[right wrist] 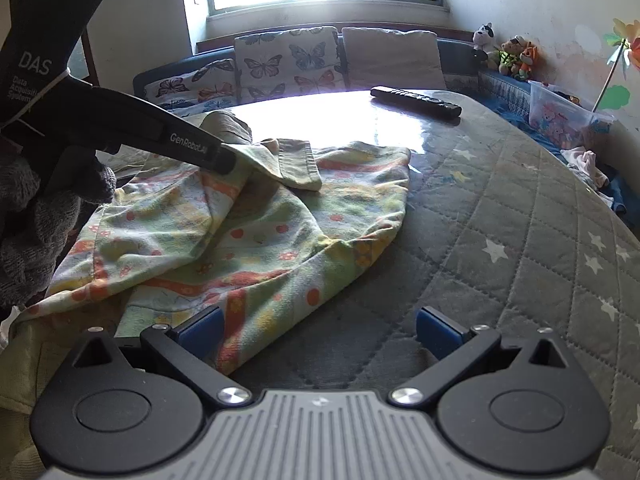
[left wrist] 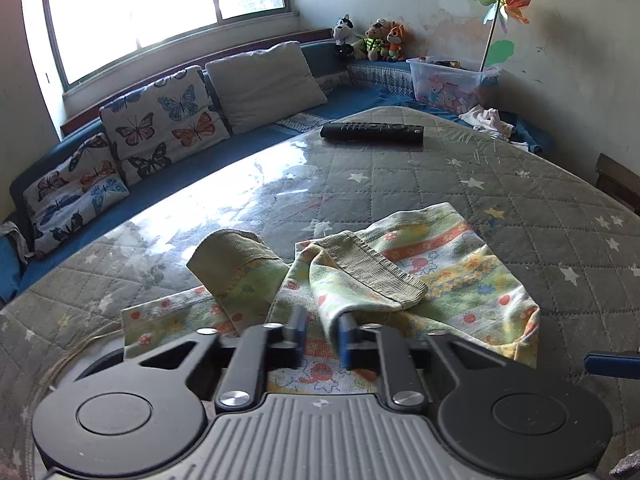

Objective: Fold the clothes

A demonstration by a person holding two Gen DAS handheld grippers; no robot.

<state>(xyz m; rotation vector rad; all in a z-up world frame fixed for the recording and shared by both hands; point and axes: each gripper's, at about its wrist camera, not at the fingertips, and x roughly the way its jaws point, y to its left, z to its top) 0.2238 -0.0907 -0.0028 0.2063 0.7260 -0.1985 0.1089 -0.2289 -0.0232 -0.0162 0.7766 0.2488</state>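
Clothing here is a single small printed garment, pale green with orange bands and cartoon figures, lying crumpled on the quilted grey table cover with white stars. In your right wrist view it fills the area from nine o'clock to the centre; in your left wrist view it sits at the centre, running toward three o'clock.

Your left gripper has its blue pads drawn close together with a fold of the garment passing between them, so it is pinching the fabric. Two ribbed olive cuffs lie just beyond its fingertips, one flopped toward eleven o'clock, the other toward one o'clock.

Your right gripper has its jaws spread wide and holds nothing. The garment's near hem lies against its left pad, while the right pad hangs over bare table cover. In that same view your other tool comes in from ten o'clock, its black tip pressed into the cloth beside a cuff, with your gloved hand at nine o'clock.

A black remote rests at twelve o'clock on the glossy far part of the cover, well apart from the garment. Butterfly cushions line the blue couch at ten o'clock, and a clear toy bin stands at two o'clock.
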